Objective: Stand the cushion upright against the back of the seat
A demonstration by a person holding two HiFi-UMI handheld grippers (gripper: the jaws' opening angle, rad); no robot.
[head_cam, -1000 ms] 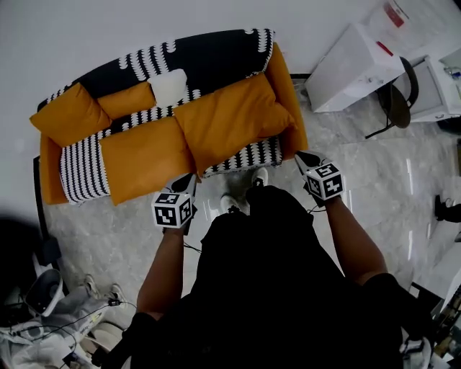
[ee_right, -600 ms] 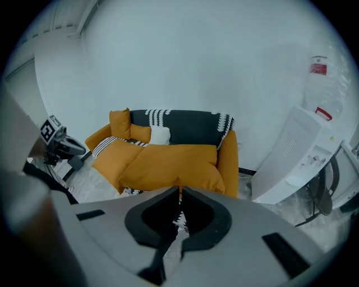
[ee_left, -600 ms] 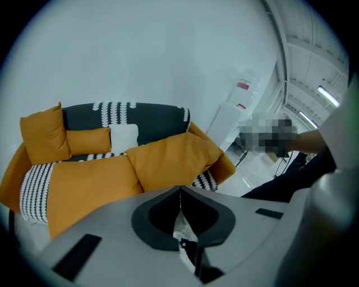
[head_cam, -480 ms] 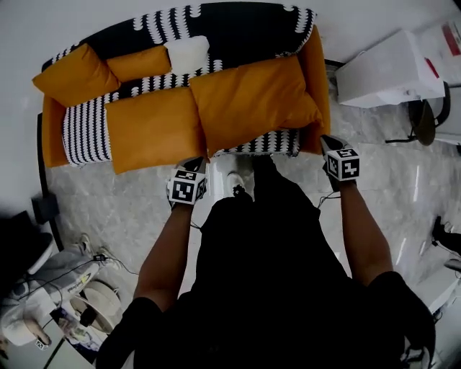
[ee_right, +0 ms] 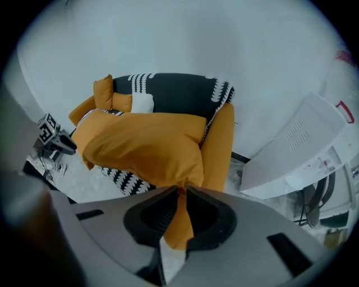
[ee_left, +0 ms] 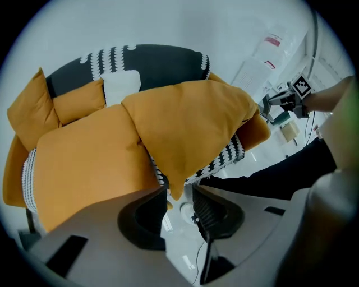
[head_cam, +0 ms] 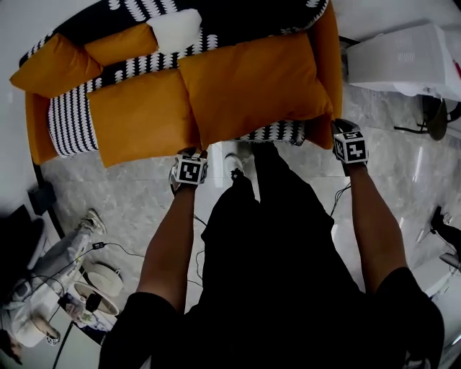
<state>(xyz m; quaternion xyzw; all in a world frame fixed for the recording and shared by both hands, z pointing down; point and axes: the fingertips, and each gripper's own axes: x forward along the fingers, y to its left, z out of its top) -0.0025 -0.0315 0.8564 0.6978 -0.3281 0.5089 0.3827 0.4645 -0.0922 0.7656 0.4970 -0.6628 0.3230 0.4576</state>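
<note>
Orange cushion (head_cam: 256,86) lying flat on the seat of the sofa (head_cam: 241,16), not against its back. The long axis runs along the seat's width, the front edge overhangs the seat front, and a second cushion (head_cam: 137,115) lies just beside it. Left gripper (ee_left: 179,197): jaws just opened and spread, the cushion's near left corner in the gap, unpressed; right gripper (ee_right: 179,193): jaws pressed together, pinching the near right corner.

Sofa (head_cam: 72,124): black-and-white seat, orange arms. Flat on seat: left cushion (head_cam: 140,115); right cushion (head_cam: 256,83) overlapping it, overhanging front edge. Along back, from left corner: corner cushion (head_cam: 54,65), small orange cushion (head_cam: 119,45), white pillow (head_cam: 175,27).
</note>
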